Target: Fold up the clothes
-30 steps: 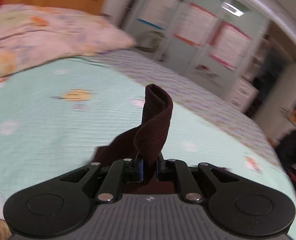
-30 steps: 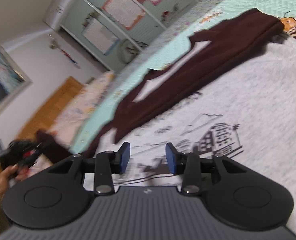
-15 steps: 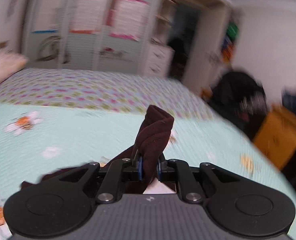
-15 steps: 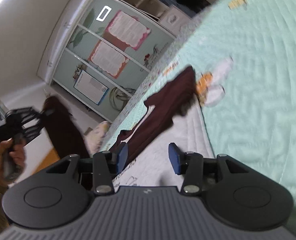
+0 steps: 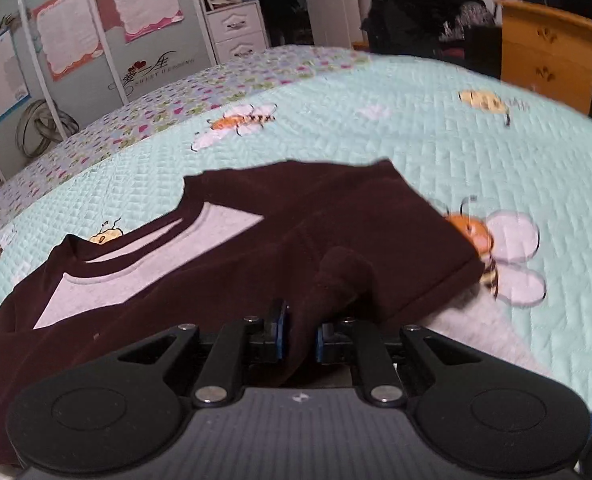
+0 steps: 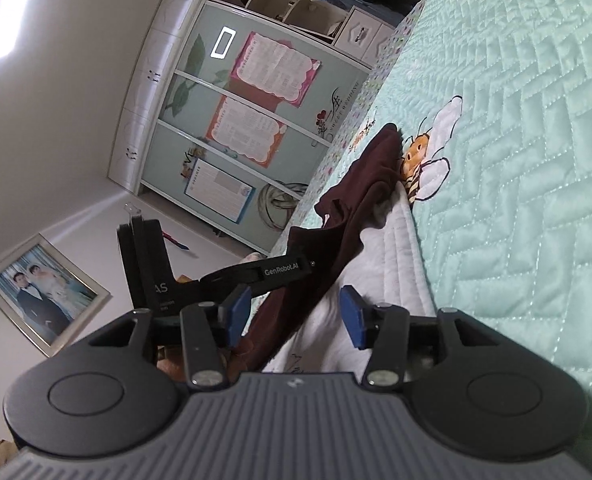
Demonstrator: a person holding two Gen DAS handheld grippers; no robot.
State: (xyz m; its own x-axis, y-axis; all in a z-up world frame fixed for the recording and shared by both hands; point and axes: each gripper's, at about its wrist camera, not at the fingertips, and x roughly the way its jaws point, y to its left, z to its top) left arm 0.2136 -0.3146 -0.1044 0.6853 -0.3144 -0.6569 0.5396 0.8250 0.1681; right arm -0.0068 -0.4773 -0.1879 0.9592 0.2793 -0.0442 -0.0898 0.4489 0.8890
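Left gripper point(image 5: 299, 334) pinches a fold of the dark maroon sleeve point(image 5: 338, 280) between its 2 blue pads, over the maroon-and-grey sweatshirt point(image 5: 224, 256) lying flat on the mint-green quilted bedspread point(image 5: 396, 128) (bee motifs stitched on it). Right gripper point(image 6: 294, 316) hovers beside the sweatshirt's grey body point(image 6: 392, 248), fingers spread and holding nothing. Beyond the bedspread stands a pale-green wardrobe with pink-bordered posters point(image 6: 256, 92).

**Sweater spread on the bed, sleeve laid over its body**

The sweater point(image 5: 224, 276) lies flat on the bed point(image 5: 396, 136), collar toward the wardrobe-side edge. Its sleeve point(image 5: 376, 232) lies folded across the body, the cuff between the left gripper point(image 5: 299, 330) fingers. The right gripper point(image 6: 292, 316) sits over the sweater's lower part.
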